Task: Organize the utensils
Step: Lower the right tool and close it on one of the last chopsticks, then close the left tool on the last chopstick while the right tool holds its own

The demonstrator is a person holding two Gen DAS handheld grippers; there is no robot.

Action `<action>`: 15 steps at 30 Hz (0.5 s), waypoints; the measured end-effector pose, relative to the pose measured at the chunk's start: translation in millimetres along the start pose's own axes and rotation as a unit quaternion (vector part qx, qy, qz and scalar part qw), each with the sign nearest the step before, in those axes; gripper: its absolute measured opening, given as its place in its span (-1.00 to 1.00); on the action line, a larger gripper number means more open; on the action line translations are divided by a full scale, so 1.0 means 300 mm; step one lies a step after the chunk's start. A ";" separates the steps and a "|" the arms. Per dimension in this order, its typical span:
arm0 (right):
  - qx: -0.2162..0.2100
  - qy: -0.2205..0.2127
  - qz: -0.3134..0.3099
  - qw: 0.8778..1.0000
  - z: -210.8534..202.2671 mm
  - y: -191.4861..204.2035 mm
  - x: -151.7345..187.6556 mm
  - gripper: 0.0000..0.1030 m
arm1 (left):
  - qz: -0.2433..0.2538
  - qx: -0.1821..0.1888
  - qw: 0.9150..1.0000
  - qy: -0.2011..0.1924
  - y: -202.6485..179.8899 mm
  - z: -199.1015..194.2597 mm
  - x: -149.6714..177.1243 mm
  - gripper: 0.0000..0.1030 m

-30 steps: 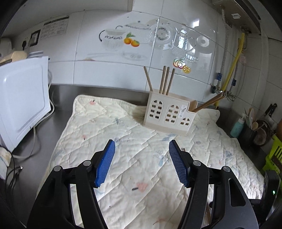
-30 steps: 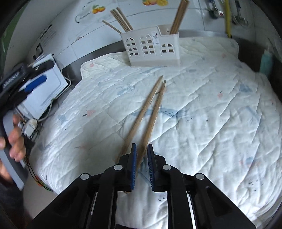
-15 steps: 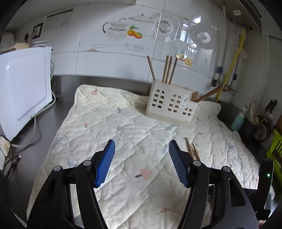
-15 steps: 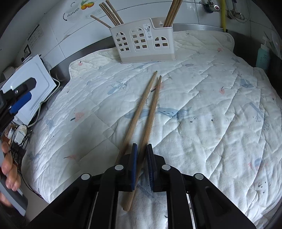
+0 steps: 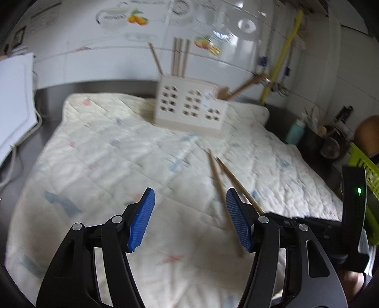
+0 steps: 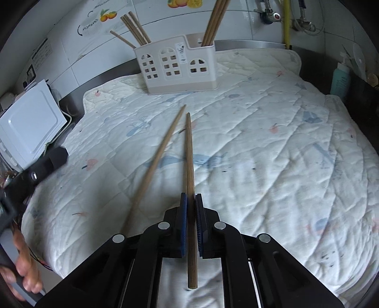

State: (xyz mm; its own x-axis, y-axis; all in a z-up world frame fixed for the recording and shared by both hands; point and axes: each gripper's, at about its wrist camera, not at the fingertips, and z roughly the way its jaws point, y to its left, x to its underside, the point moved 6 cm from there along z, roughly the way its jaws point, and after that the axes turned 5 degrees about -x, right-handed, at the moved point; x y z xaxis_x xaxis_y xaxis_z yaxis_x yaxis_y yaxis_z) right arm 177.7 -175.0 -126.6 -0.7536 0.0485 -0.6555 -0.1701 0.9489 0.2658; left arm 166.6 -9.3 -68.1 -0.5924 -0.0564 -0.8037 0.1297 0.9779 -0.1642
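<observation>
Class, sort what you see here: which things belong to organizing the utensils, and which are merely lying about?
Part of the job:
- dark wooden chopstick clamped in the right gripper
- lighter wooden chopstick lying on the quilted white mat
- white house-shaped plastic utensil holder
- open left gripper

Just lying about:
- teal plastic bottle
- white appliance
- yellow pipe

A steel bench (image 6: 78, 99) carries a white quilted mat (image 6: 260, 154). On the mat, a utensil holder (image 6: 176, 68) stands at upper centre, and one loose chopstick (image 6: 156, 163) lies mid-frame.
</observation>
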 end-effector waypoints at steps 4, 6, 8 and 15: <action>0.009 -0.004 -0.004 1.000 -0.016 -0.046 0.006 -0.87 | 0.008 0.020 0.999 0.026 -0.063 0.046 0.054 0.04; 0.007 -0.003 -0.002 1.000 -0.019 -0.066 0.011 -0.87 | 0.014 0.024 0.999 0.043 -0.093 0.076 0.085 -0.14; 0.004 -0.003 -0.004 1.000 -0.021 -0.073 0.013 -0.87 | 0.006 0.035 0.997 0.064 -0.114 0.110 0.112 -0.31; -0.004 -0.006 -0.012 1.000 -0.028 -0.086 0.018 -0.87 | 0.012 0.039 0.996 0.084 -0.154 0.176 0.136 -0.54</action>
State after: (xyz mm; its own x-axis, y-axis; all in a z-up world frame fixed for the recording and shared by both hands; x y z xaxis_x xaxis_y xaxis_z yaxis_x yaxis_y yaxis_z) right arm 172.7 -201.9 -131.2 -0.7420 0.0295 -0.6697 -0.1929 0.9474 0.2555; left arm 178.5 -67.3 -123.5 -0.7119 0.0079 -0.7023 0.2031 0.9595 -0.1951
